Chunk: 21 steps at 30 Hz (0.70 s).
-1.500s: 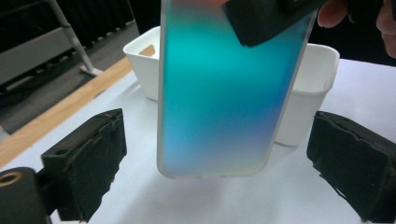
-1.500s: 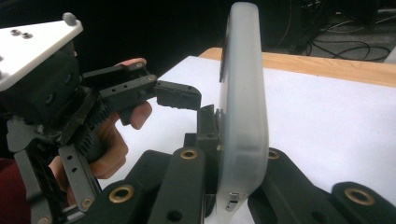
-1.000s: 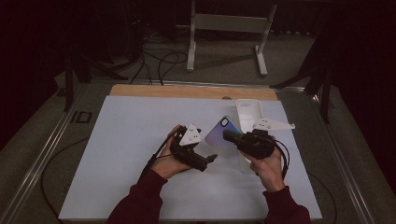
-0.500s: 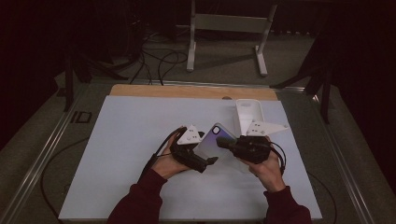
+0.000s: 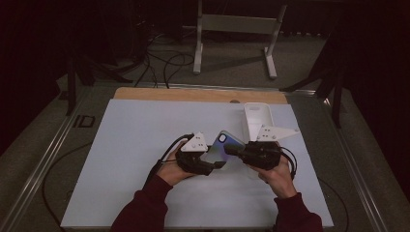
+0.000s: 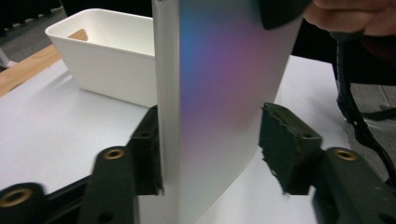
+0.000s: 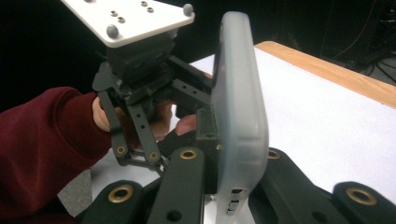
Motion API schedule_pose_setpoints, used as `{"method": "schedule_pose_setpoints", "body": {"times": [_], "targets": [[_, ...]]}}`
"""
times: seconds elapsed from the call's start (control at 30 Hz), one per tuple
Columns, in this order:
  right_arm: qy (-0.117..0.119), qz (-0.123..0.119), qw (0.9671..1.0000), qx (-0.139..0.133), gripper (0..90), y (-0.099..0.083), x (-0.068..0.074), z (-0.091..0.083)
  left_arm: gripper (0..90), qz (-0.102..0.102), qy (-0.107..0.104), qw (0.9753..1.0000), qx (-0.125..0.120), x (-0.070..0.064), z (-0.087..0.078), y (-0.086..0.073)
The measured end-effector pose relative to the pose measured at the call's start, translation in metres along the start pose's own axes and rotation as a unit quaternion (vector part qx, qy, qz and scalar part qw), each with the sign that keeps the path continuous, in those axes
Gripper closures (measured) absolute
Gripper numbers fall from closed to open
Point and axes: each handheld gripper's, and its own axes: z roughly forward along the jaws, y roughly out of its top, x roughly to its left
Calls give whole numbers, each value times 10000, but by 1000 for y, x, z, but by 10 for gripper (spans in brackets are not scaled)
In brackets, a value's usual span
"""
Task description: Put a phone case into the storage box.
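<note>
The white table [image 5: 145, 159] is carrying a white bin [image 5: 255, 118] at its right rear. Since a second ago, the phone [image 5: 223, 147] is being brought nearer the person, now lifted between both tools. The right gripper [image 5: 231, 151] is clamping its edge; the left gripper [image 5: 217, 165], jaws parted, is straddling it.

Both grippers meet mid-table.
Left gripper [image 5: 212, 166] jaws stand parted; right gripper [image 5: 231, 151] jaws clamped, forearms converging from below.
</note>
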Motion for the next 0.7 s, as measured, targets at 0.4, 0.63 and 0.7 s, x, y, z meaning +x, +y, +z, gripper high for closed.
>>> {"method": "schedule_pose_setpoints", "body": {"times": [0.4, 0.63, 0.7], "targets": [[-154, -93, 9998, 106, 525, -2, -3, 1, 767, 229, -117, 9996, 103, -2, 1, -5], [-377, -69, 9990, 223, 322, -2, -2, 6, 807, 300, -16, 9994, 142, -5, 4, -4], [-524, -110, 9982, 286, 282, -2, -1, 6, 808, 285, 67, 9995, 131, -5, 3, -4]]}}
